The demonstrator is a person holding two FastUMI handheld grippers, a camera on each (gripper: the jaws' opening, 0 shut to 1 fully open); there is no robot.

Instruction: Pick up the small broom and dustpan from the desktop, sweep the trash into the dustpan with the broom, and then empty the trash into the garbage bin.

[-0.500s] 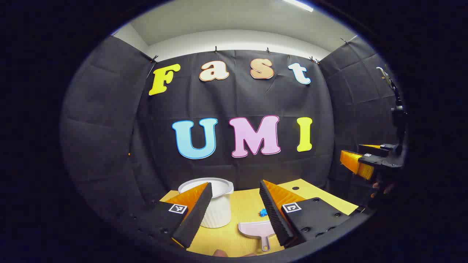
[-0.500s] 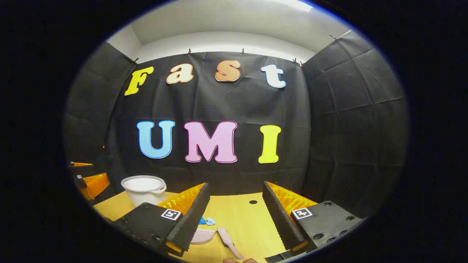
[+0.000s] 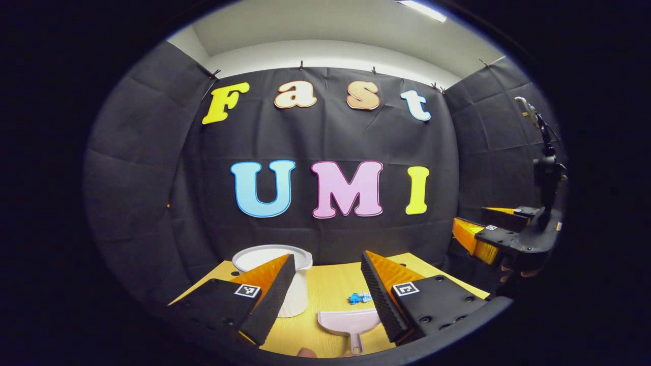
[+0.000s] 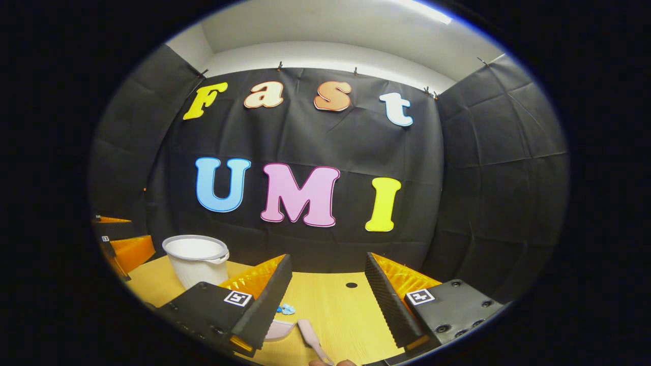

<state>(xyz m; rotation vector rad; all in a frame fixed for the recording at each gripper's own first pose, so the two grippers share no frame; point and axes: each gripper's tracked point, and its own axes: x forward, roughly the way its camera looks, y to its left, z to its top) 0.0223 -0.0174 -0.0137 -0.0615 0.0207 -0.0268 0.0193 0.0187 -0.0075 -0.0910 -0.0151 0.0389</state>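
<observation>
A pale pink dustpan (image 3: 351, 323) lies on the yellow desktop (image 3: 330, 290), its handle toward me, between the fingers of my open left gripper (image 3: 326, 284), which hangs above it. Blue crumpled trash (image 3: 359, 298) lies just beyond the pan. A white ribbed garbage bin (image 3: 285, 274) stands at the left, partly behind my left finger. In the right gripper view, the pink small broom (image 4: 313, 339) lies beside the dustpan (image 4: 281, 329), with the trash (image 4: 287, 308) farther off and the bin (image 4: 197, 262) at the left. My right gripper (image 4: 328, 295) is open above them.
The right gripper (image 3: 488, 234), held by a hand, shows at the right edge of the left gripper view. The left gripper (image 4: 124, 249) shows at the left edge of the right gripper view. A small dark hole (image 4: 351, 285) marks the desktop near the back wall.
Both views have tilted down slightly, so more of the desktop shows. The dustpan and trash sit higher between my left fingers. Both grippers stay open.
</observation>
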